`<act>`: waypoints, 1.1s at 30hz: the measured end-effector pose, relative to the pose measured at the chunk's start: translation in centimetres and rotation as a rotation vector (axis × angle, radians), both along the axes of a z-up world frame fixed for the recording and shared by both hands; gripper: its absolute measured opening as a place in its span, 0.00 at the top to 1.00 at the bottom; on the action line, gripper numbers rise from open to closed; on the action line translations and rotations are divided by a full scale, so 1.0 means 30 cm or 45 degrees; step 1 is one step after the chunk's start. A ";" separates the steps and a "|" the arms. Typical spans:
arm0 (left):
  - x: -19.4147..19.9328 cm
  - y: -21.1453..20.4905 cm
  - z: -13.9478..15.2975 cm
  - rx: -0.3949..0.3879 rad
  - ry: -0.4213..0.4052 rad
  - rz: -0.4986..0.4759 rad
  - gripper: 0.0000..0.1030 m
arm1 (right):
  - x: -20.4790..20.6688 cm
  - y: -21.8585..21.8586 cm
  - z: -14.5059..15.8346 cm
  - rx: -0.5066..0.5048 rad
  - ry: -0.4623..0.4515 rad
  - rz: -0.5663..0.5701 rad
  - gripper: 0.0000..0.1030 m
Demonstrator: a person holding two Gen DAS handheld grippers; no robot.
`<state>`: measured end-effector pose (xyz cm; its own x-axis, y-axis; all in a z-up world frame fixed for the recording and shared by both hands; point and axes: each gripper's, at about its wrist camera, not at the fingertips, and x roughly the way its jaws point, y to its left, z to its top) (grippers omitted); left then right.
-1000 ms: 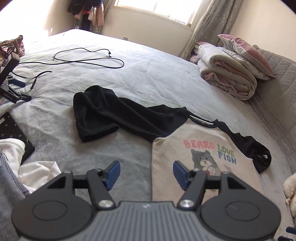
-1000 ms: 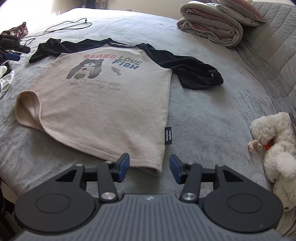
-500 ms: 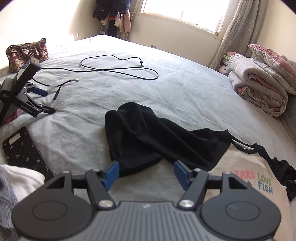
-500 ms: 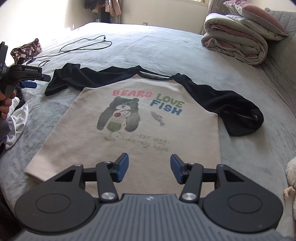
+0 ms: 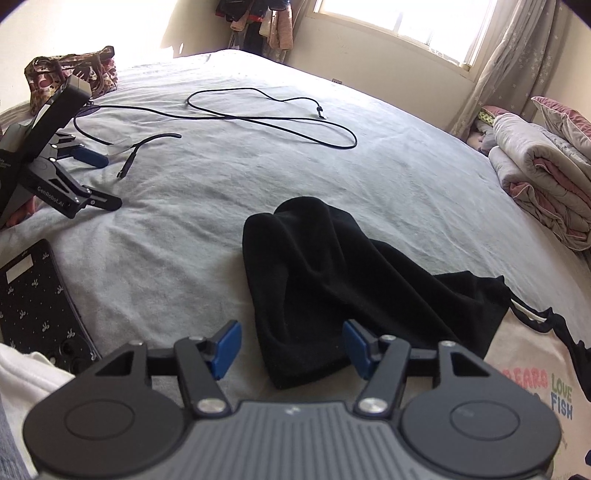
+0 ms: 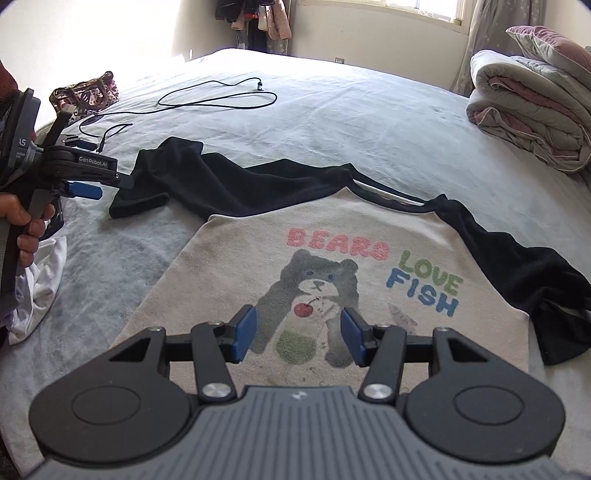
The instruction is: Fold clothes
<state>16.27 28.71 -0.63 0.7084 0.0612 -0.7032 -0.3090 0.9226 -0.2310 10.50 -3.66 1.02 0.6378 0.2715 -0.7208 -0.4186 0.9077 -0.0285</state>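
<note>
Grey bedspread [image 6: 369, 122] fills both views, with a black cable [image 5: 273, 114] at upper centre. The raglan shirt [image 6: 332, 258] lies flat, mid-frame. My left gripper [image 5: 291, 349] is closing, its pads not yet pressing the black sleeve cuff [image 5: 303, 354] between them. My right gripper [image 6: 297, 334] hangs apart, empty, over the bear print [image 6: 317, 280].

We see strong daylight pouring through the window [image 5: 406, 22] at the far wall, blown out to white, with another glaring patch on the left wall. The bed [image 5: 258, 166] is evenly lit with soft, faint shadows. Both views bend hard at the fisheye edges, their corners dark. The black sleeve [image 5: 325, 280] loses detail.
</note>
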 end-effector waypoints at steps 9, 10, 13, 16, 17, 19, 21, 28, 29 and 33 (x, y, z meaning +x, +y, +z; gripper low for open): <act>0.087 0.142 -0.061 -0.110 0.094 0.103 0.65 | 0.048 0.008 -0.017 0.058 -0.003 0.040 0.47; 0.098 0.147 -0.069 -0.126 0.101 0.099 0.66 | 0.054 0.009 -0.019 0.064 -0.003 0.041 0.47; 0.138 0.125 -0.075 -0.074 0.112 0.049 0.71 | 0.070 0.013 -0.022 0.092 0.002 0.040 0.47; 0.173 0.111 -0.077 -0.112 0.105 -0.026 0.96 | 0.083 0.015 -0.021 0.127 0.009 0.038 0.47; 0.178 0.104 -0.065 -0.075 0.093 -0.033 0.97 | 0.087 0.016 -0.021 0.137 0.011 0.037 0.47; 0.189 0.090 -0.040 -0.002 0.068 -0.045 0.97 | 0.095 0.014 -0.017 0.152 0.011 0.036 0.47; 0.189 0.074 0.003 0.111 0.016 -0.049 0.97 | 0.100 0.012 -0.012 0.160 0.009 0.035 0.47; 0.146 0.069 0.197 0.501 -0.264 -0.022 0.97 | 0.116 -0.001 0.003 0.194 0.004 0.027 0.47; 0.132 0.072 0.211 0.533 -0.296 -0.021 0.97 | 0.115 -0.002 0.005 0.202 0.004 0.027 0.47; 0.083 0.081 0.211 0.640 -0.322 -0.048 0.97 | 0.114 -0.001 0.005 0.241 0.010 0.030 0.47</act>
<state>18.76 31.13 5.71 0.8593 0.3162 -0.4020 -0.2657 0.9476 0.1774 13.92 -3.69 1.17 0.6246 0.4172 -0.6602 -0.4391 0.8867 0.1450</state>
